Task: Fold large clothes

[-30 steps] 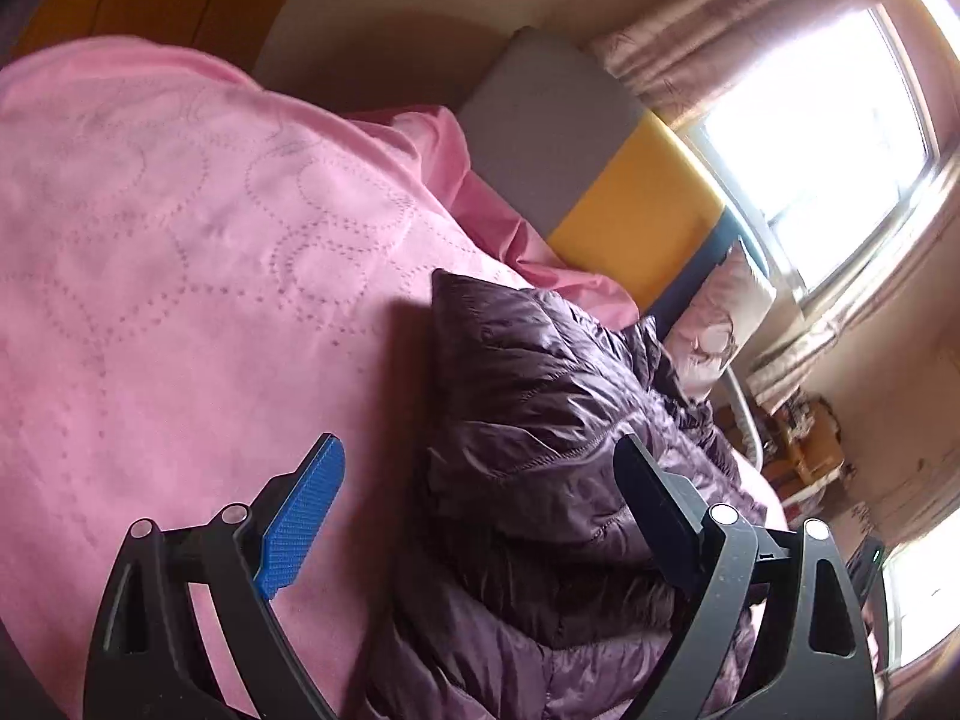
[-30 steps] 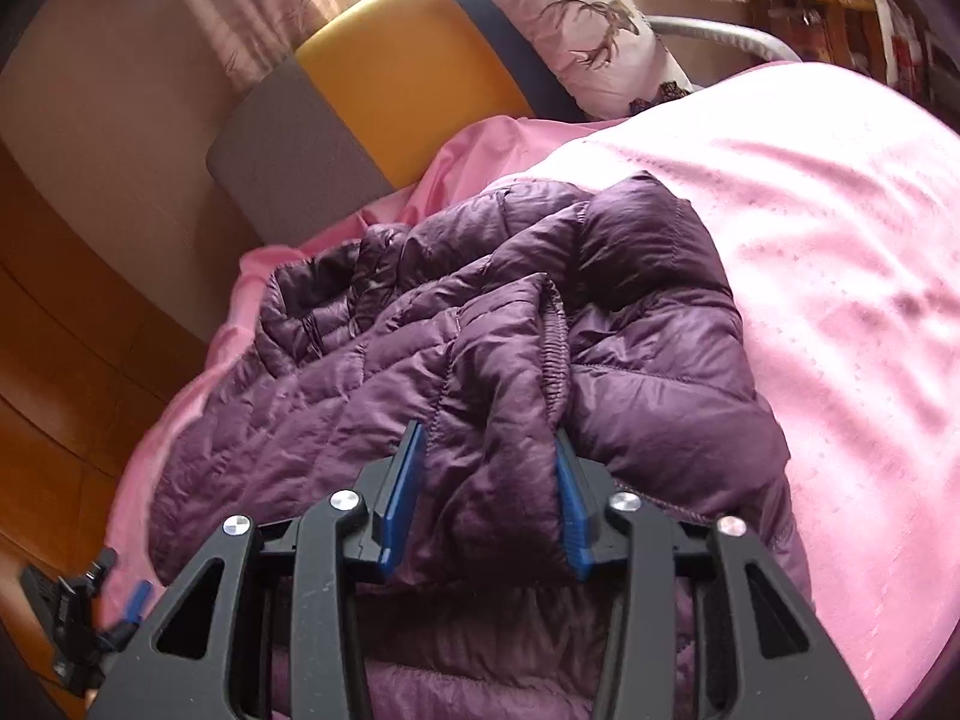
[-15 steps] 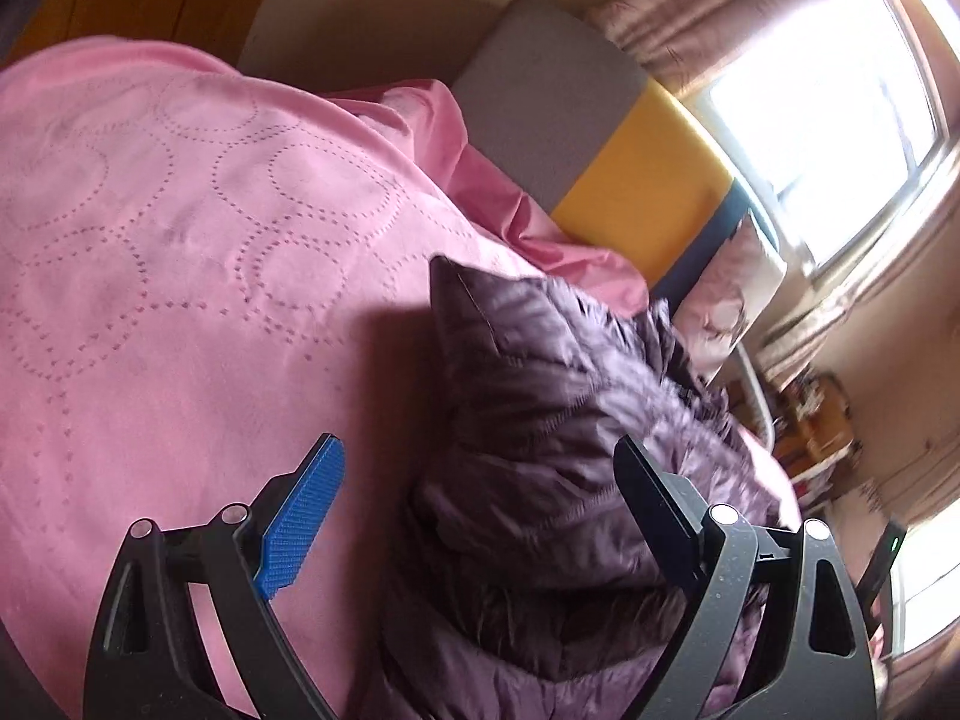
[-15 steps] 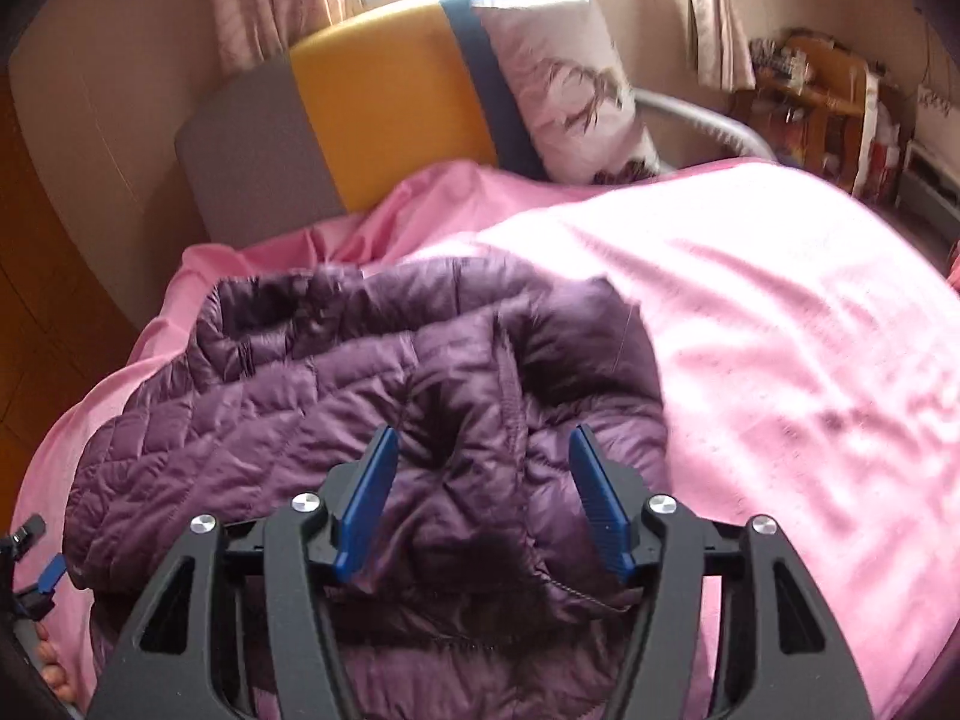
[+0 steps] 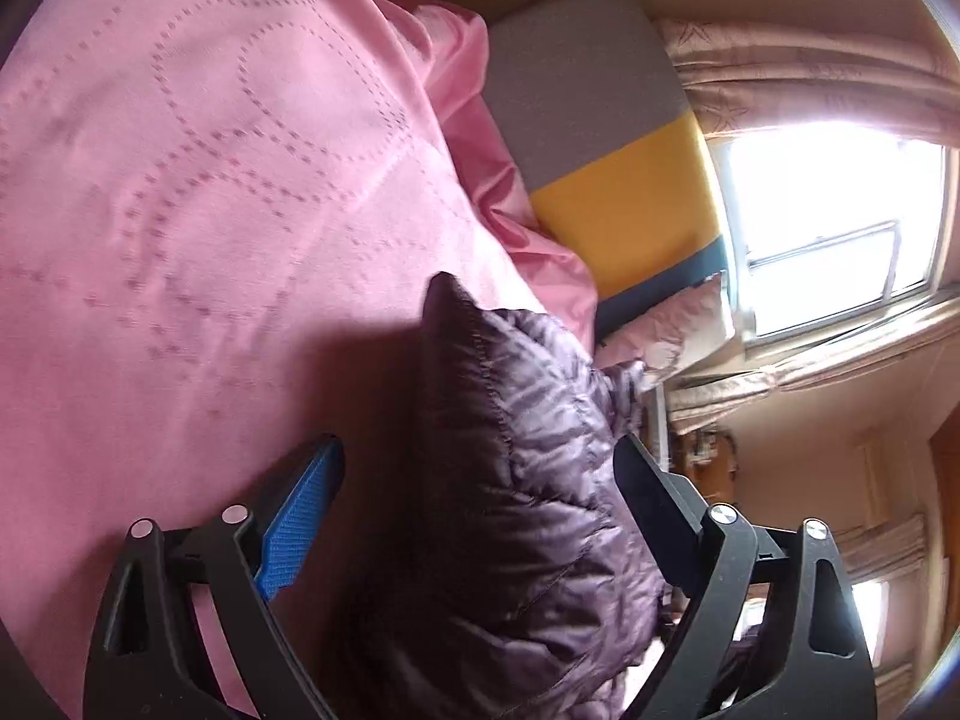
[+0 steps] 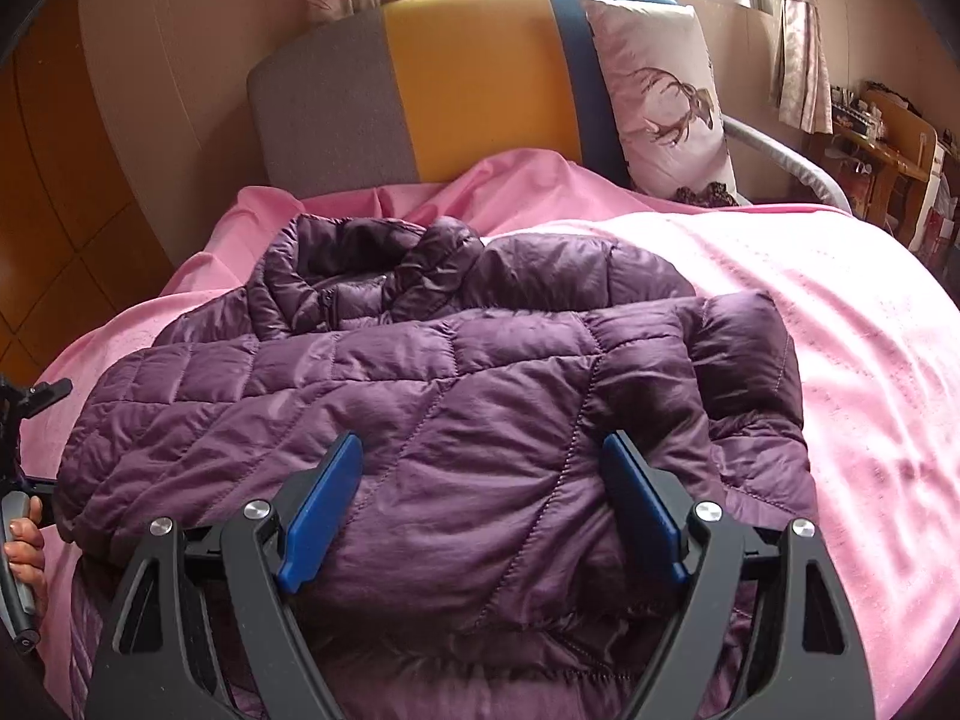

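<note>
Right gripper (image 6: 480,504) spread wide, gripping nothing, over the near part of the jacket (image 6: 432,396). Left gripper (image 5: 480,504) also wide, a jacket corner between its fingers. Jacket lies near the bed's (image 6: 840,330) head.

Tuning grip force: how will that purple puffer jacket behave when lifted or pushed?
The purple puffer jacket looks floppy: it lies draped in soft folds on the pink bedspread. Puffy quilted panels suggest it is light and will compress. The glossy shell may slip between pads.
</note>
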